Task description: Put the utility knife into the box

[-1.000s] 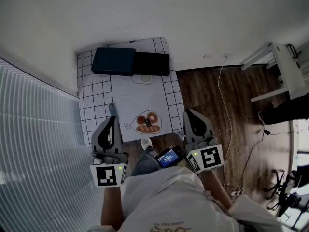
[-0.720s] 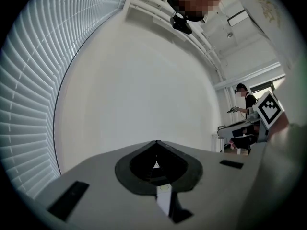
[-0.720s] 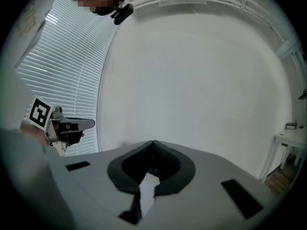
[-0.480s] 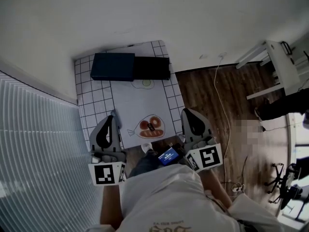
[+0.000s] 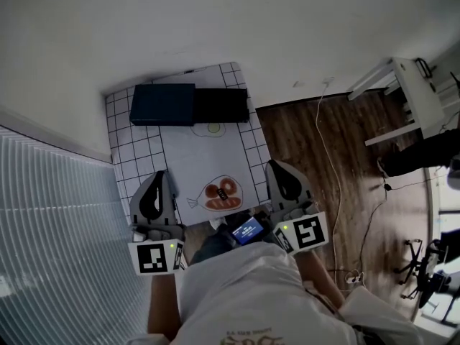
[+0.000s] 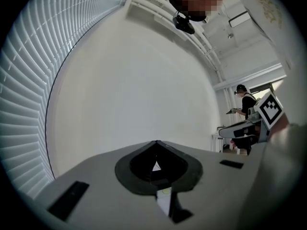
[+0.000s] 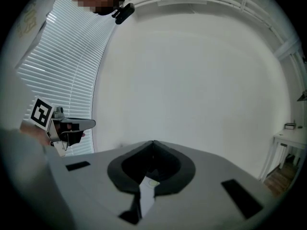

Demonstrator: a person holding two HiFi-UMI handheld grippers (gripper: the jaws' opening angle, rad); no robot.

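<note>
Left claw point(image 5: 164, 172) and right claw point(image 5: 271, 164), each pressed together, have edged forward along the checked table point(image 5: 123, 157).

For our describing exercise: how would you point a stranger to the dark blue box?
Start at the small table with the grid-patterned cloth, against the wall. At its far edge two flat boxes lie side by side. The dark blue box is the left one; the black box sits to its right.
</note>
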